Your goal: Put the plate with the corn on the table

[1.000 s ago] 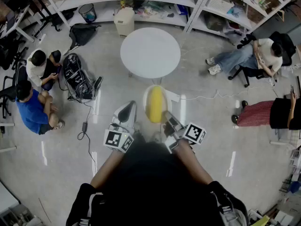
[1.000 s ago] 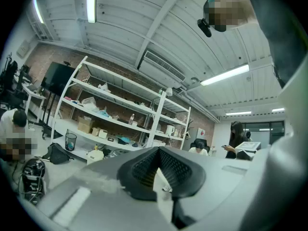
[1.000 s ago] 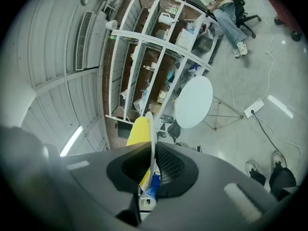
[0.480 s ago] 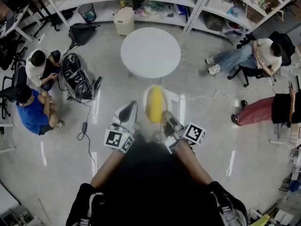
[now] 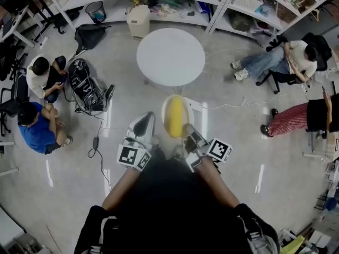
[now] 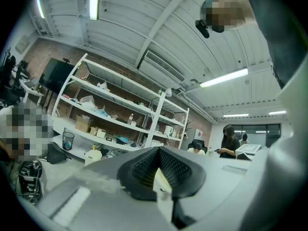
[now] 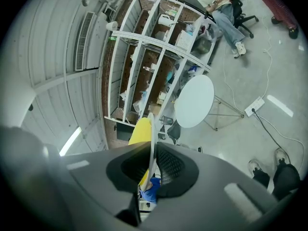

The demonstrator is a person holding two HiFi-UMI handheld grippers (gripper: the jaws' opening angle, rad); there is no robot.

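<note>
In the head view a yellow corn cob [image 5: 175, 116] lies on a white plate [image 5: 175, 99] held in the air over the floor. My right gripper [image 5: 189, 132] is shut on the plate's near rim. The right gripper view shows that rim edge-on as the plate [image 7: 151, 134] between the pads, with the corn [image 7: 139, 130] on its left. My left gripper [image 5: 142, 125] hangs just left of the plate, apart from it, jaws shut with nothing in them. The round white table [image 5: 170, 56] stands bare a short way ahead; the table [image 7: 194, 101] also shows beyond the plate.
Two people [image 5: 38, 77] sit on the floor at left beside a black bag [image 5: 87, 87]. Another sits in a chair [image 5: 288, 57] at right, one more [image 5: 310, 119] nearer. Shelving [image 5: 159, 3] runs behind the table. A cable and power strip [image 5: 225, 106] cross the floor.
The head view has shifted a little forward, so the table sits slightly higher in the frame. Both grippers and the plate keep their places.
</note>
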